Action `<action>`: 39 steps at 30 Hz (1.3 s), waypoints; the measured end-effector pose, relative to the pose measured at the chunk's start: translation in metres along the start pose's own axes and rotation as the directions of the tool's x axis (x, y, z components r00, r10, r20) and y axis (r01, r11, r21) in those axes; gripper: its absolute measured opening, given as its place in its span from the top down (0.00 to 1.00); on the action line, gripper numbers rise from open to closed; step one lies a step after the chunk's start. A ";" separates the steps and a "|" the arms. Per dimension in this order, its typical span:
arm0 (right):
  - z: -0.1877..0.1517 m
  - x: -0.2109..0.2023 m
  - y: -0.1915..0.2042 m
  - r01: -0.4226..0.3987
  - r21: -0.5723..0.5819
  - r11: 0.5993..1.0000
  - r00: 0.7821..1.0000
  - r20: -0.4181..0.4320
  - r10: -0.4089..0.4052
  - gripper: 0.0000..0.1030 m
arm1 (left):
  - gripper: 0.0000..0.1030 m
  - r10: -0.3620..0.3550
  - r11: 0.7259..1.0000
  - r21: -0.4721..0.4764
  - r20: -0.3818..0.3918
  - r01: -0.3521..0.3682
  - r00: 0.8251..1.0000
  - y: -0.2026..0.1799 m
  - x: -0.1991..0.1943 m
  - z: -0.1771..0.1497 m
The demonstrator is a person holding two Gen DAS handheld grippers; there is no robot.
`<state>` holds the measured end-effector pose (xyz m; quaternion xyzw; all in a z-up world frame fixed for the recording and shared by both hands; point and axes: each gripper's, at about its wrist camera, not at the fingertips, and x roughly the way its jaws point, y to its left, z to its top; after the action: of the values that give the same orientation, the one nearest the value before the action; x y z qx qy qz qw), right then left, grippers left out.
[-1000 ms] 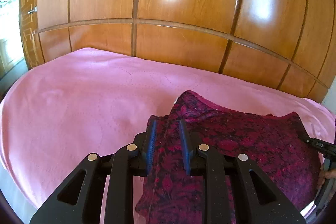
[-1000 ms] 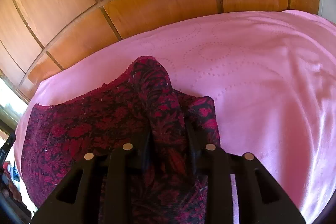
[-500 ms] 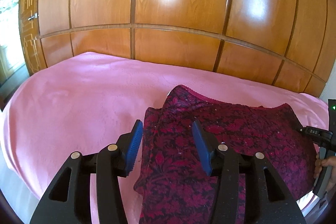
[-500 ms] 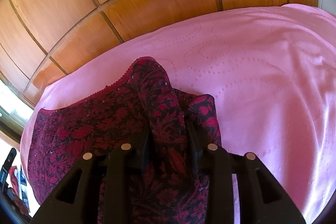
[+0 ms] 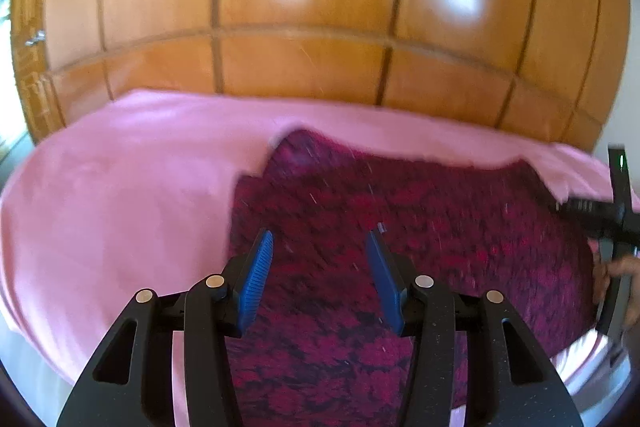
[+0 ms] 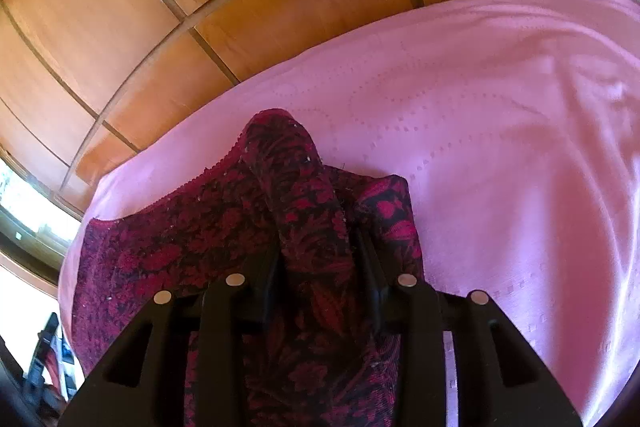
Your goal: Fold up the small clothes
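Here the dark red and black floral-patterned cloth garment [image 5: 400, 227] lies spread on the pink bedspread [image 5: 120, 187] of a bed, with a wall of glossy orange-brown wooden panels [image 5: 304, 7] behind it. The left tongs [image 5: 320, 275] hang above the near left part of the garment with their blue ribbed pads [image 5: 256, 275] standing apart; nothing is pinched between them, and the fabric shows flat in the gap, though this view is blurred. In the right wrist view, the right tongs [image 6: 318, 259] are clamped on a bunched ridge of the same garment [image 6: 180, 247], which rises up between the black fingers [image 6: 264, 267] and peaks just beyond them. From that ridge the cloth slopes down to the left over the bedspread [image 6: 500, 147]. At the right edge of the left wrist view, a person's hand [image 5: 618, 269] grips the black handle of the other tool.
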<state>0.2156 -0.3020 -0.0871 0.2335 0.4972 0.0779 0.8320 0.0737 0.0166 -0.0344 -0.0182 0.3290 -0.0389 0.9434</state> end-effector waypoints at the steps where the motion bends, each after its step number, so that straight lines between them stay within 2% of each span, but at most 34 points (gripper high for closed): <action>1: 0.000 0.000 0.000 -0.004 0.002 1.000 1.000 -0.001 0.004 0.68 | 0.53 -0.019 1.000 -0.013 -0.040 0.018 0.999 0.000 0.009 -0.004; 4: 0.001 -0.004 0.000 -0.023 0.010 1.000 1.000 -0.012 0.023 0.63 | 0.53 -0.027 0.999 -0.030 -0.103 0.024 0.994 0.003 0.029 -0.013; 7: 0.001 -0.015 0.003 -0.039 -0.006 0.999 0.999 -0.013 0.039 0.45 | 0.53 -0.062 0.996 -0.068 -0.111 0.055 0.992 0.010 0.034 -0.014; 9: -0.002 -0.025 0.006 -0.030 -0.031 0.999 1.000 -0.001 0.030 0.29 | 0.53 -0.090 0.992 -0.095 -0.117 0.079 0.989 0.016 0.035 -0.012; 11: -0.008 -0.034 0.003 -0.005 -0.043 0.999 1.000 0.003 0.005 0.20 | 0.53 -0.115 0.988 -0.112 -0.114 0.102 0.987 0.021 0.034 -0.011; 16: -0.029 -0.049 -0.019 -0.061 -0.013 0.998 0.997 -0.039 0.060 0.15 | 0.53 -0.177 0.975 -0.147 -0.063 0.166 0.982 0.030 0.016 -0.008; 24: -0.080 -0.065 -0.043 -0.210 0.074 0.975 0.970 -0.107 0.217 0.17 | 0.53 -0.276 0.957 -0.112 -0.058 0.268 0.959 0.008 -0.010 -0.020; 28: -0.097 -0.068 -0.034 -0.222 0.054 0.973 0.965 -0.132 0.228 0.19 | 0.53 -0.311 0.949 -0.088 -0.083 0.304 0.947 -0.010 -0.009 -0.026; 31: -0.103 -0.067 -0.027 -0.214 0.046 0.976 0.965 -0.146 0.218 0.29 | 0.53 -0.289 0.957 -0.059 -0.116 0.284 0.950 -0.020 0.001 -0.028; 33: -0.105 -0.067 -0.023 -0.204 0.032 0.978 0.967 -0.148 0.206 0.40 | 0.53 -0.256 0.967 -0.039 -0.135 0.253 0.957 -0.026 0.007 -0.030; 37: -0.108 -0.064 -0.018 -0.169 0.000 0.986 0.974 -0.150 0.167 0.49 | 0.53 -0.223 0.974 -0.008 -0.143 0.225 0.964 -0.031 0.012 -0.030; 39: -0.106 -0.066 -0.011 -0.159 -0.015 0.987 0.977 -0.146 0.155 0.59 | 0.53 -0.214 0.976 0.003 -0.143 0.217 0.966 -0.032 0.011 -0.030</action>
<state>0.0904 -0.3027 -0.0817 0.2549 0.5350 0.1667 0.7881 0.0615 -0.0165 -0.0630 -0.0421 0.3911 -0.1456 0.9078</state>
